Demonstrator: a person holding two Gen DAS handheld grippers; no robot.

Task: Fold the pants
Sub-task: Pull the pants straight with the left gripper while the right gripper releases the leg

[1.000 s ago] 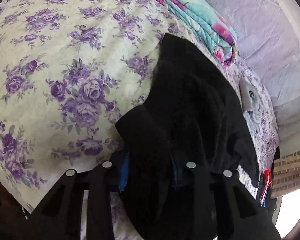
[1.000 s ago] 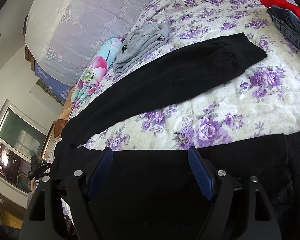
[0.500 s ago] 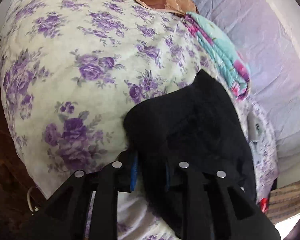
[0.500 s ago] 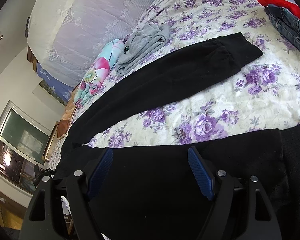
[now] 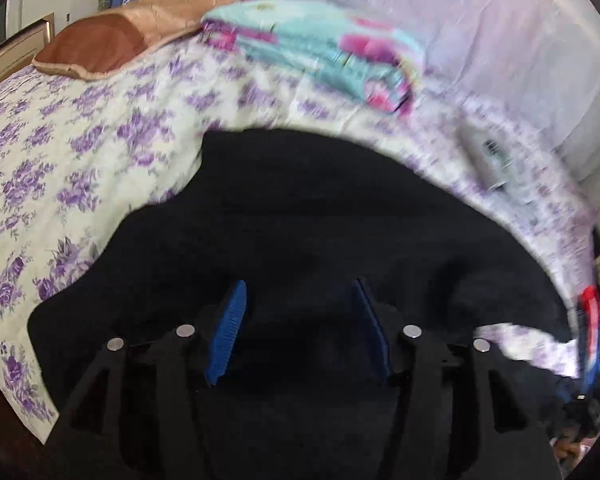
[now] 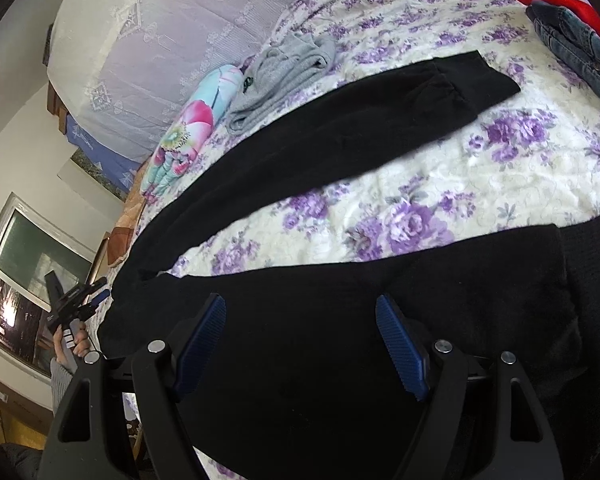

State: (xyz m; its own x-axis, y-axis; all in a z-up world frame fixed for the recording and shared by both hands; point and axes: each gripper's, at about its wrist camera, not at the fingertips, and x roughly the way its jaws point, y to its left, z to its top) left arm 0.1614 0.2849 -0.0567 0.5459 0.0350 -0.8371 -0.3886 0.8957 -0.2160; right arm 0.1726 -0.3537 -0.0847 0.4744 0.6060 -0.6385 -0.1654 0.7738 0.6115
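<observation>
Black pants (image 6: 340, 140) on my flowered bedspread (image 6: 420, 200), legs forking toward the far right.

Grey garment (image 6: 284, 68), floral quilt (image 6: 196, 120), jeans (image 6: 572, 48) ring them; my left gripper (image 5: 296, 320) has just been opening, its earlier pinch of cloth gone, pads clear; right gripper (image 6: 300, 344) gapes wide, empty.

The left tool (image 5: 296, 328), black-framed with blue ribbed pads, has just been opening; its jaws stand apart, gripping nothing. The right tool (image 6: 300, 344), of the same make, is spread wide. A hand (image 6: 74, 340) grips the left tool's handle.
</observation>
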